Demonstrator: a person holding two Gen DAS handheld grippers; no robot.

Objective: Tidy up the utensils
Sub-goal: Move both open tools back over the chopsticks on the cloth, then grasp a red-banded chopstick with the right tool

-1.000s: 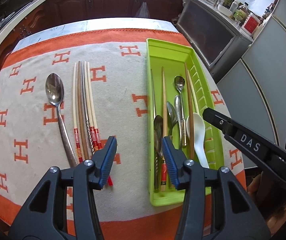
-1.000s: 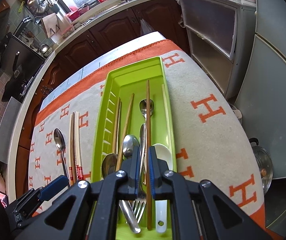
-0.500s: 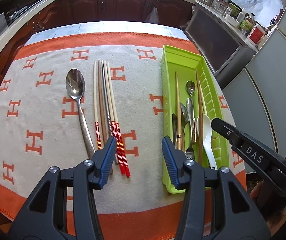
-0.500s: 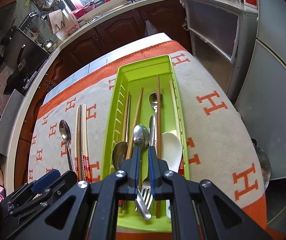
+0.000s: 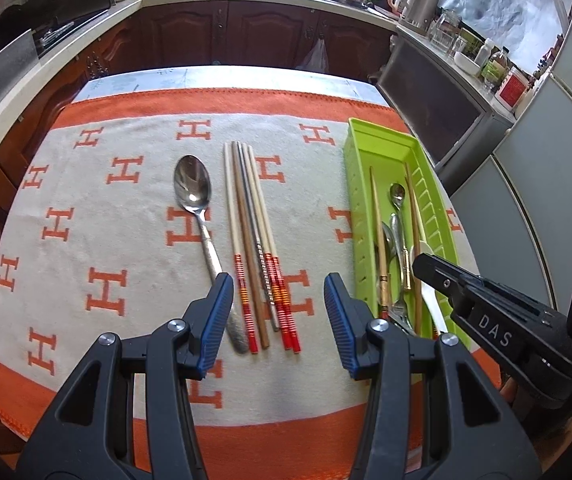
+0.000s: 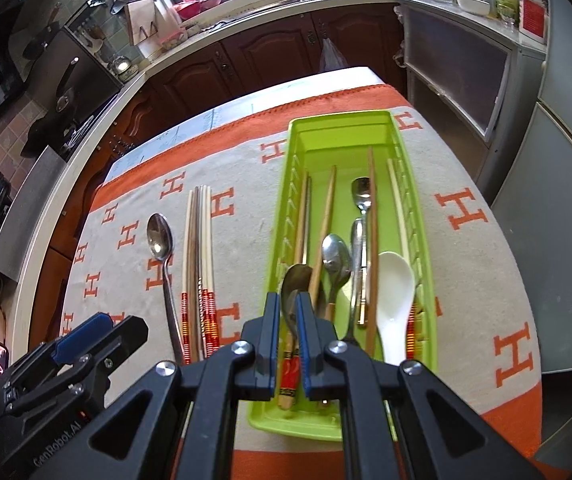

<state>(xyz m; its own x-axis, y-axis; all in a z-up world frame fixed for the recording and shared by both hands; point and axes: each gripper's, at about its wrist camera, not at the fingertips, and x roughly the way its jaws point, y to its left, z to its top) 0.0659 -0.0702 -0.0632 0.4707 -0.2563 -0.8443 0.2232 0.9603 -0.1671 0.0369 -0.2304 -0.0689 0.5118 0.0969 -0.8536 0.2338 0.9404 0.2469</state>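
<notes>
A green tray on the right of the towel holds several spoons, a fork, chopsticks and a white spoon. On the towel to its left lie a bundle of chopsticks with red-banded ends and a steel spoon. My left gripper is open above the near ends of those chopsticks, with nothing between its fingers. My right gripper is shut and holds nothing, hovering over the tray's near left part. It also shows as a black bar in the left wrist view.
The orange-and-beige towel covers a small table whose far edge faces dark wood cabinets. A grey cabinet stands close to the table's right side. A worktop with kitchenware runs behind.
Both grippers have drawn back and risen. The left one has shifted left, from between chopsticks and tray to over the chopsticks. The right one has drifted toward the tray's left side.
</notes>
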